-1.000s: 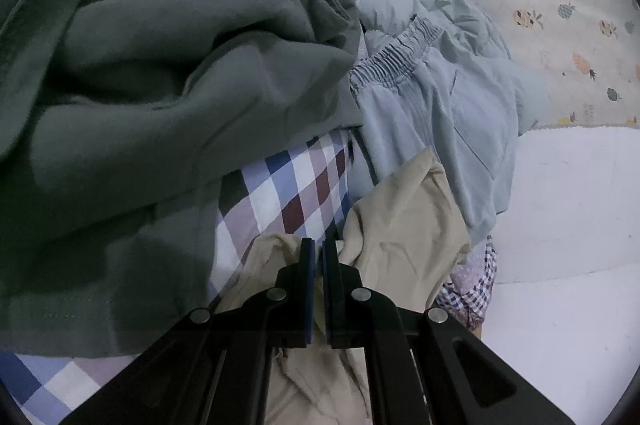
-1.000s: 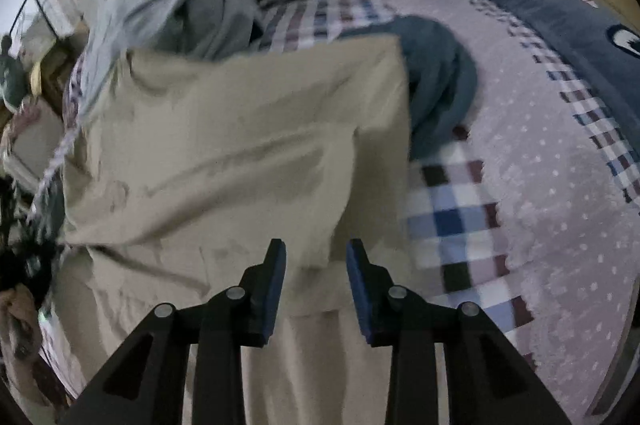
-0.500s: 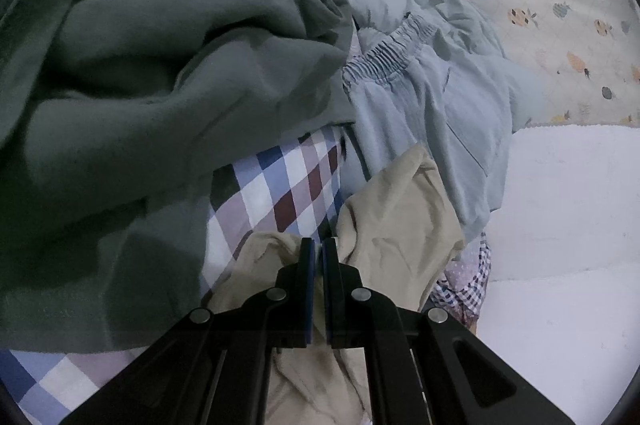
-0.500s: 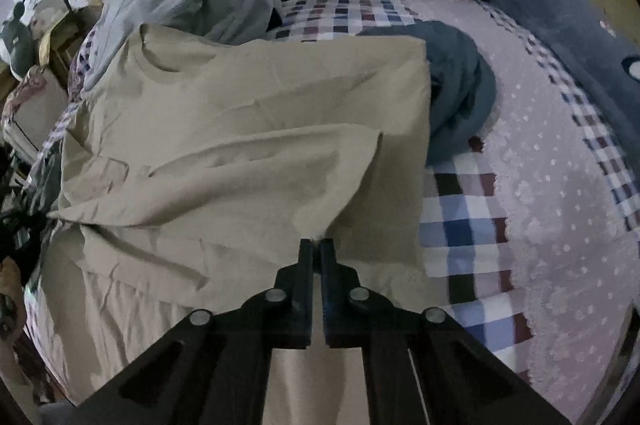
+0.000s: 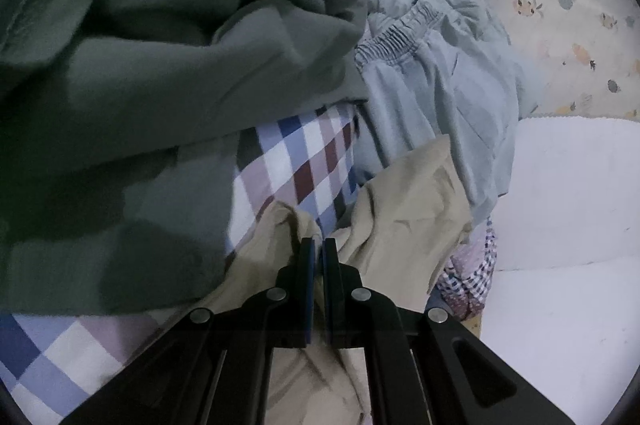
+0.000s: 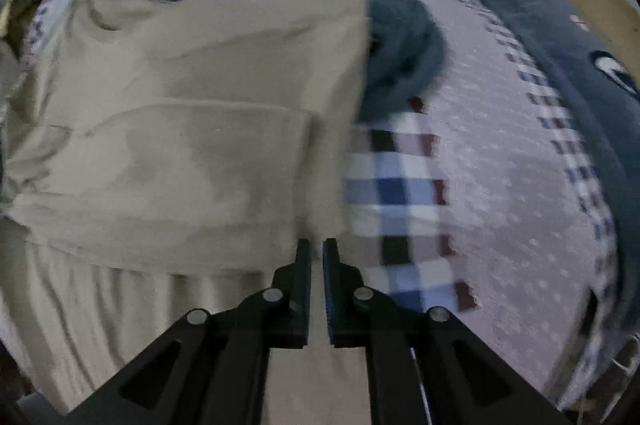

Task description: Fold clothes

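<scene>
Left wrist view. A bulky dark grey-green fleece garment (image 5: 168, 97) fills the left half, lying over a blue, white and maroon checked bedsheet (image 5: 304, 165). Right of it lies a pale blue garment with an elasticated waistband (image 5: 436, 97); beyond that, a cream fabric printed with small fruit motifs (image 5: 560, 5) and a plain white surface (image 5: 568, 193). At lower centre the left tool (image 5: 316, 257) has its jaws pressed nearly together on a bunched fold of the beige cotton garment (image 5: 404, 221), which lies crumpled on the sheet just below the pale blue garment.

Right wrist view (motion-blurred). The same beige cotton garment (image 6: 192, 129) is spread across the left and centre of the bed, with a folded layer lying over its lower part. A dark teal garment (image 6: 400, 53) lies at its upper right edge, touching it. Further right come the checked bedsheet (image 6: 400, 193), a pale lilac dotted cover (image 6: 512, 161) and a dark blue blanket (image 6: 560, 37). The right tool (image 6: 316, 253) is closed to a narrow slit at the beige garment's lower right edge, apparently clamping the cloth.
</scene>
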The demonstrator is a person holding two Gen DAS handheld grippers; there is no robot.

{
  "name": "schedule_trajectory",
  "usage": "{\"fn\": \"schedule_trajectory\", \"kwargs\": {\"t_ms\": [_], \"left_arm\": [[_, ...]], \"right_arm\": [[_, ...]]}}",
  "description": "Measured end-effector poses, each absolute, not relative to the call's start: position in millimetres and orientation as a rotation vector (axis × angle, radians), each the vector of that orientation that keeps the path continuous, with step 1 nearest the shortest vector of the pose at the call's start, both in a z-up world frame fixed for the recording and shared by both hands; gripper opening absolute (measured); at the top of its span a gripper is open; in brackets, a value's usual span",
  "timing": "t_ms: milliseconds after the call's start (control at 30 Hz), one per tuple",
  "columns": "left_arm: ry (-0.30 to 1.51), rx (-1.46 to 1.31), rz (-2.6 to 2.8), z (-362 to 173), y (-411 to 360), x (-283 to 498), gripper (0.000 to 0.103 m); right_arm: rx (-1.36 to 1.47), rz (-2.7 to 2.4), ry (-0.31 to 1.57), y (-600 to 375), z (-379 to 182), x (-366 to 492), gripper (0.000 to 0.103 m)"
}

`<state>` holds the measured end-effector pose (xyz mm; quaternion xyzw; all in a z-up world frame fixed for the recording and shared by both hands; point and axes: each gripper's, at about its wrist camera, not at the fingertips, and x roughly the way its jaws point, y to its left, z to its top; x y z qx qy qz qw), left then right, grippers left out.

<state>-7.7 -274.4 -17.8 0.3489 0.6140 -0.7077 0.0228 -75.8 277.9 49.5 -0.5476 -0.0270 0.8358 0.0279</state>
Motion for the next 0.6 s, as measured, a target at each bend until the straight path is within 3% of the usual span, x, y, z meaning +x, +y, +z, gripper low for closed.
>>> {"fn": "schedule_trajectory", "kwargs": {"t_ms": [200, 233, 433, 600], "left_arm": [[1.909, 1.089, -2.196, -21, -277, -7, 0.002], [1.914, 1.090, -2.192, -22, -277, -7, 0.002], [1.939, 1.088, -2.171, -27, -278, -8, 0.002], [1.948, 1.083, -2.172, -28, -278, -7, 0.002]], "right_arm": [[-1.484, 2.687, -0.258, 236, 105, -62, 0.013], [-1.471, 2.752, -0.257, 221, 116, -64, 0.018], [-1.575, 3.223, -0.337, 73, 153, -102, 0.033], [-1.791, 3.416, -0.500, -43, 148, -144, 0.037]]}}
